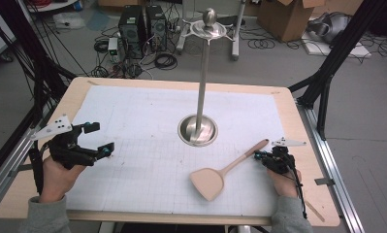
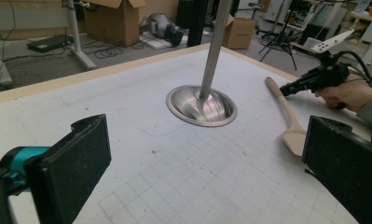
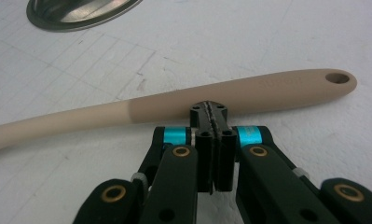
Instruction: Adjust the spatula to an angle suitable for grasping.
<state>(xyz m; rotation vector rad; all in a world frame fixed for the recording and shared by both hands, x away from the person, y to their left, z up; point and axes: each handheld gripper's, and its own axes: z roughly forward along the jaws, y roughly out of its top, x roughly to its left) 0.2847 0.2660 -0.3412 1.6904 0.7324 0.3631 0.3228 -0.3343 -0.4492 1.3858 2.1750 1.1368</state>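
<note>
Right gripper (image 3: 213,108): jaws pressed together, empty, tips just short of the spatula handle.
Left gripper (image 1: 95,140): jaws spread wide, holding nothing.
Spatula (image 1: 219,174): flat on the bench (image 1: 147,94), right of centre; likely light, stiff, slightly slick; grip mid-handle.
Stand (image 1: 199,127): steel hanging pole beyond.

floor: grey (image 1: 365,97) | cardboard boxes (image 1: 290,17) | cables (image 1: 164,60) | computer towers (image 1: 142,26)
</note>
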